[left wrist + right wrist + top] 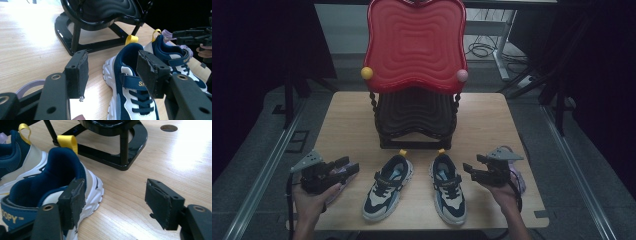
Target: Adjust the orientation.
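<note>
Dark room around a light wooden table (347, 120), cables on the floor beyond it. At the table's far-middle I've got a black stand (414, 120) carrying a big red wavy tray (414, 42) w/ a yellow ball (367, 73) and a pink ball (462, 75) at its lower corners. Two navy-and-white kids' sneakers sit side by side in front of the stand, heels w/ yellow pull tabs toward it, toes toward me: left sneaker (388, 187) angled a bit to the left, right sneaker (449, 187) roughly straight, a clear gap between them. My left gripper (348, 166) hovers just left of the left sneaker, jaws spread wide, nothing between the pads; in the left gripper view the pads (80, 72) frame that sneaker (132, 90) but don't touch it. My right gripper (471, 170) sits just right of the right sneaker, jaws also wide and empty; in the right gripper view one pad (73, 202) is close beside the shoe's (57, 180) side, prob. not touching, can't be sure from this angle. Something lilac (518, 177) lies under the right hand, too hidden to ID.
</note>
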`<state>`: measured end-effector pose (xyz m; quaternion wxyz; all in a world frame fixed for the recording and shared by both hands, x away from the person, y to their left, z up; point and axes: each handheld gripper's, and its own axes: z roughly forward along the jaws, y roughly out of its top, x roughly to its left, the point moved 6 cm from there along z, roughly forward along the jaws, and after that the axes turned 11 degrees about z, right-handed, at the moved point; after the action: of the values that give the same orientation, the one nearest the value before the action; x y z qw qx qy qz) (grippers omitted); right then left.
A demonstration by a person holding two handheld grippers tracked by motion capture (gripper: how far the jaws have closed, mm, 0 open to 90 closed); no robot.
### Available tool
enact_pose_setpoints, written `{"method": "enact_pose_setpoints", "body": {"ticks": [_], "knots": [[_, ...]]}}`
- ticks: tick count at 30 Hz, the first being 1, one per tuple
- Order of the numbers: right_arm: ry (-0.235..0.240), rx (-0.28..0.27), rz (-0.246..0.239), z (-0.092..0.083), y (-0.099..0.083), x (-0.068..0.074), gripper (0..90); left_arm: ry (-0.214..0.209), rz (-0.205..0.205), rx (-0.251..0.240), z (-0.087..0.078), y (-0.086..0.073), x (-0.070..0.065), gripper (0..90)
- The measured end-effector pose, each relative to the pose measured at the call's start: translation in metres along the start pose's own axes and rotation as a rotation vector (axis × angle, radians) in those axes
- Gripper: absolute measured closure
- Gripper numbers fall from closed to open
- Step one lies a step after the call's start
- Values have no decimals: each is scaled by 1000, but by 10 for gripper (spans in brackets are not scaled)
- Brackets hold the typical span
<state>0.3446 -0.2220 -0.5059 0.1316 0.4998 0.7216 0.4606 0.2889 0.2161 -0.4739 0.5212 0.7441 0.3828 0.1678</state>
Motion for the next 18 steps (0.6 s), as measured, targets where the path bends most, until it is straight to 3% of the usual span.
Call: {"method": "enact_pose_setpoints", "body": {"ticks": [3, 6, 9, 15, 18], "knots": [[10, 3, 10, 1, -1, -2, 327, -10, -7, -11, 0, 0, -1, 430], [-4, 25, -31, 3, -4, -1, 328, -4, -11, -25, -2, 2, -2, 448], [5, 18, -26, 3, -4, 0, 333, -5, -15, -36, -4, 3, -3, 463], [23, -6, -9, -2, -3, -3, 371, -20, -32, -4, 3, -2, -2, 536], [26, -18, -2, -4, -2, -9, 405, -39, -65, 4, 12, -9, -1, 592]]}}
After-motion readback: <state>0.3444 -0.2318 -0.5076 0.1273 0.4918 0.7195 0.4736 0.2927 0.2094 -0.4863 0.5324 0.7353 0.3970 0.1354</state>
